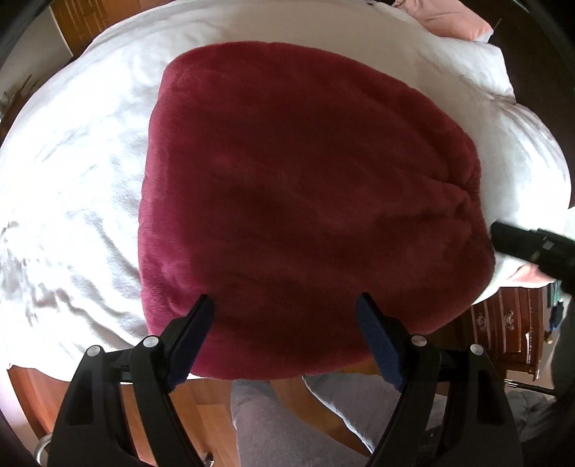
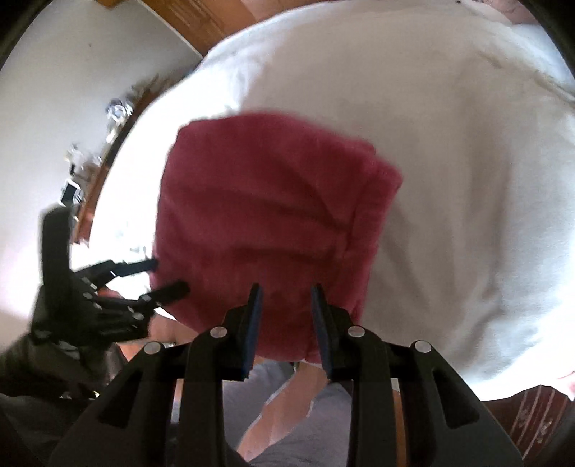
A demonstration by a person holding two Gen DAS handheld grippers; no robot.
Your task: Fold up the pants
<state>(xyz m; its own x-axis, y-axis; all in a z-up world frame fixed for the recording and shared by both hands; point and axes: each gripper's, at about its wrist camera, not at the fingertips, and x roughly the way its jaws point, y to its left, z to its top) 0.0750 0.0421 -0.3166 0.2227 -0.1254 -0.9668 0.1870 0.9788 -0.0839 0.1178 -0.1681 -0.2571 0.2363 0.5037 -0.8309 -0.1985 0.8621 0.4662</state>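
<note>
Dark red fleece pants (image 1: 305, 201) lie folded into a compact rounded bundle on the white bed cover (image 1: 72, 179). My left gripper (image 1: 285, 298) hovers open over the bundle's near edge, fingers wide apart and holding nothing. A finger of the right gripper (image 1: 510, 240) shows at the bundle's right side. In the blurred right wrist view the same pants (image 2: 273, 215) sit below my right gripper (image 2: 286, 287), whose jaws stand apart by a narrow gap with nothing pinched between them. The left gripper (image 2: 170, 276) appears at the pants' left edge, open.
A pink pillow (image 1: 449, 18) and a white pillow (image 1: 485, 61) lie at the far right of the bed. A wooden dresser (image 1: 510, 323) stands beside the bed. The person's grey-clad legs (image 1: 287, 424) stand at the near edge, over a wooden floor (image 1: 205, 406).
</note>
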